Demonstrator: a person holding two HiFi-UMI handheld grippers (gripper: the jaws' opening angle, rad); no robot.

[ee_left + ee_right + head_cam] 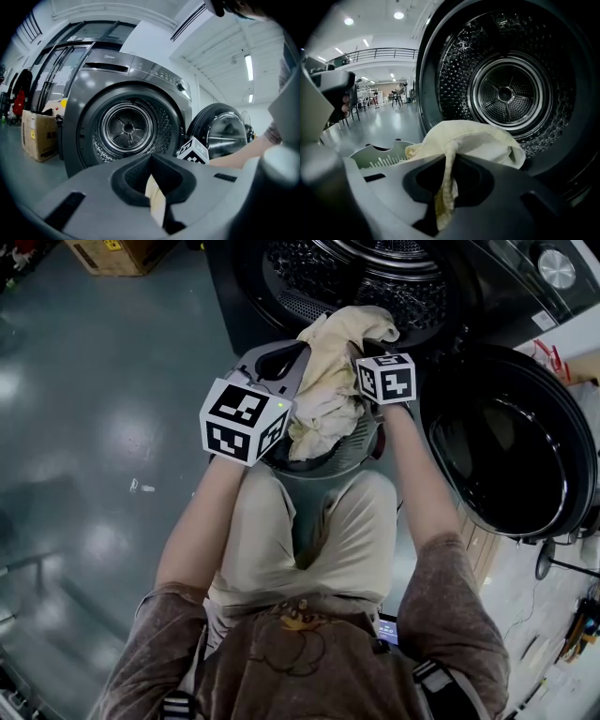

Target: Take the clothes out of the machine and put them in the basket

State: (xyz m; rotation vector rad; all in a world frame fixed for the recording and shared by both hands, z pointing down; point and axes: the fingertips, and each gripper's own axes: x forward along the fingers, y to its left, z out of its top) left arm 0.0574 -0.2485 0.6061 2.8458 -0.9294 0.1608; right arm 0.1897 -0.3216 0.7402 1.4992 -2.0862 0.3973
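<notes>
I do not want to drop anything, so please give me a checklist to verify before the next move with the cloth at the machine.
1. Right gripper shut on the cream cloth: ok.
2. Left gripper shut on the cloth too: ok, a cream fold sits between its fingers.
3. Cloth above the basket: ok, its lower part lies inside the rim.
4. Drum empty of other clothes: cannot tell, none is seen but its bottom is hidden.
5. Door open and out of the way: ok.
</notes>
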